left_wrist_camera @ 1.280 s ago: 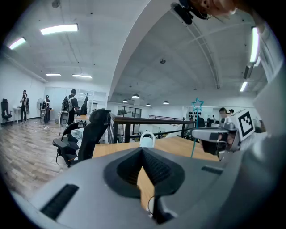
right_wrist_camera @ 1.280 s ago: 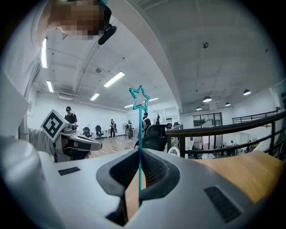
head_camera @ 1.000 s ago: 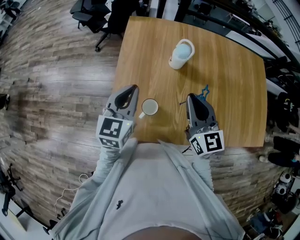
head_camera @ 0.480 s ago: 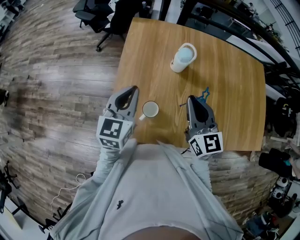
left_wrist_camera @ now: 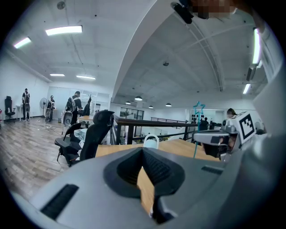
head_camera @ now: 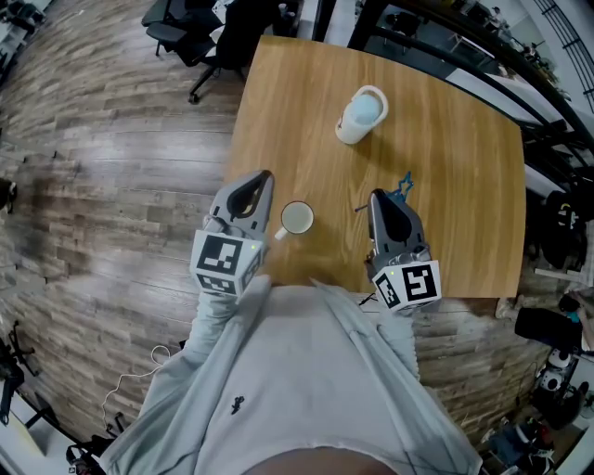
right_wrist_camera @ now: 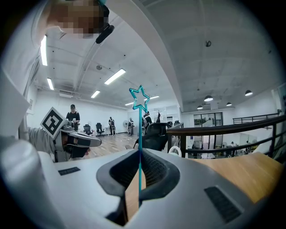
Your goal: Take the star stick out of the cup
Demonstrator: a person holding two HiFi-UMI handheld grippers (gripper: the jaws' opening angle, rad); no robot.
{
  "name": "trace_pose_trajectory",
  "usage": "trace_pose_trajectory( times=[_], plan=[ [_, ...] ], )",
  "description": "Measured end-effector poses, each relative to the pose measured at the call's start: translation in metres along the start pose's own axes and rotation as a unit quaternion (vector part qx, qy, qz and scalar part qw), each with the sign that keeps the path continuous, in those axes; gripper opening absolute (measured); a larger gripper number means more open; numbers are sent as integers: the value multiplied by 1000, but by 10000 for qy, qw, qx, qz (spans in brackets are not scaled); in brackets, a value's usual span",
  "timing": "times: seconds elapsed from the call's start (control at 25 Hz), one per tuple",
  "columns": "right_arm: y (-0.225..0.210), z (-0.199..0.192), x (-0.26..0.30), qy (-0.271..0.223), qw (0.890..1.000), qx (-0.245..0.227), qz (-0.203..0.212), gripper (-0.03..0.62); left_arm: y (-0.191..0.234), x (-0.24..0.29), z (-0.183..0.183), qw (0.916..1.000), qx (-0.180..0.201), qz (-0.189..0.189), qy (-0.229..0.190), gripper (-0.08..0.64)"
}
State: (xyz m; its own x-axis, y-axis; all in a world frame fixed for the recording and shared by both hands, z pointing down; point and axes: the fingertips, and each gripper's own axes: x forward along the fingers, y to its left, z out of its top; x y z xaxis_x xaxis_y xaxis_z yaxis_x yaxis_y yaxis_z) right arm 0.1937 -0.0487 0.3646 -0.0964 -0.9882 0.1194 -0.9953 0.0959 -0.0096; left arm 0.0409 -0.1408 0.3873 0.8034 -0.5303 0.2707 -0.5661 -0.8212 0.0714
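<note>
Head view: wooden table (head_camera: 445, 167) with a small white cup (head_camera: 297, 217) at its near edge, upright; the cup sits between the two grippers, just beside the left gripper (head_camera: 263, 178) and well apart from the right gripper (head_camera: 376, 197); the star stick (head_camera: 403, 185) is out of the cup, at the right gripper's tip, its blue star just to the far right of that tip, over bare table; a white mug (head_camera: 361, 111) with a pale blue top stands far on the table, apart from everything else; office chairs (head_camera: 176, 28) on the wood floor at far left.

Left gripper view: left gripper (left_wrist_camera: 143, 150) has its jaws drawn together at the tips, nothing between them, only table (left_wrist_camera: 178, 145) showing through the gap lower down; white mug (left_wrist_camera: 151, 141) straight ahead, far; right gripper (left_wrist_camera: 214, 138) at the right with the star stick (left_wrist_camera: 198, 108) rising from it; office chairs (left_wrist_camera: 91, 134) at the left.

Right gripper view: right gripper (right_wrist_camera: 139, 152) has its jaws narrow, pinched on the thin teal shaft of the star stick (right_wrist_camera: 139, 129); the stick stands upright, star outline at the top, clear of the jaws; left gripper (right_wrist_camera: 78, 141) at the left; table (right_wrist_camera: 241, 170) at the right.
</note>
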Motion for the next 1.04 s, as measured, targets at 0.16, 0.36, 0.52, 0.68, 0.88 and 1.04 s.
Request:
trace_pose_trajectory(
  times=[0.16, 0.36, 0.52, 0.68, 0.88, 1.04],
  plan=[
    [1, -2, 2, 50, 10000, -14, 30, 29, 1, 1, 1, 10000, -5, 6, -24, 20],
    [4, -3, 2, 58, 10000, -26, 74, 29, 1, 0, 1, 10000, 22, 1, -63, 20],
    [4, -3, 3, 66, 9999, -36, 87, 29, 1, 0, 1, 10000, -5, 11, -68, 20],
    [4, -1, 3, 71, 9999, -33, 91, 29, 1, -1, -3, 10000, -41, -6, 48, 19],
    [4, -3, 3, 100, 9999, -31, 95, 29, 2, -1, 0, 10000, -32, 23, -41, 20],
    [5, -5, 5, 104, 9999, -34, 103, 29, 3, 0, -1, 10000, 25, 14, -79, 18]
  ],
)
